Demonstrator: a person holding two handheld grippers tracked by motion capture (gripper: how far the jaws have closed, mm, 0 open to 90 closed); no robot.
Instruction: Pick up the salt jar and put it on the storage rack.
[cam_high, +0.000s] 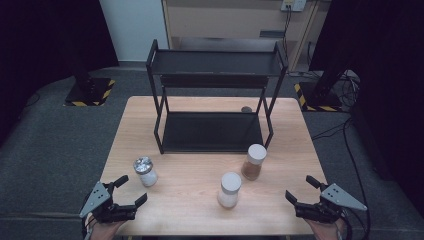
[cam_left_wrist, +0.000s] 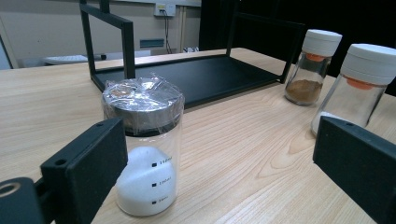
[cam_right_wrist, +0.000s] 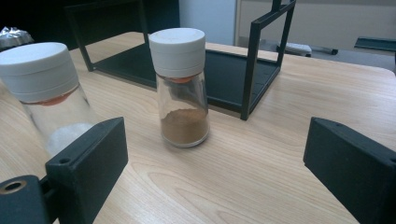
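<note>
Three glass jars stand on the wooden table (cam_high: 190, 180). A foil-capped jar of white powder (cam_high: 145, 171) (cam_left_wrist: 144, 149) is at the left, a white-lidded jar of white powder (cam_high: 229, 189) (cam_left_wrist: 357, 88) (cam_right_wrist: 44, 93) in the middle, and a white-lidded jar of brown powder (cam_high: 254, 161) (cam_left_wrist: 312, 65) (cam_right_wrist: 181, 88) to its right. My left gripper (cam_high: 131, 190) (cam_left_wrist: 219, 168) is open at the table's front left, just short of the foil-capped jar. My right gripper (cam_high: 301, 189) (cam_right_wrist: 215, 163) is open at the front right, facing the brown-powder jar with nothing between its jaws.
A black two-tier metal rack (cam_high: 215, 100) (cam_left_wrist: 196, 74) (cam_right_wrist: 219, 70) stands at the back half of the table, both shelves bare. A small dark round object (cam_high: 246, 109) lies on the table behind the rack. Dark floor surrounds the table, with cables at the right.
</note>
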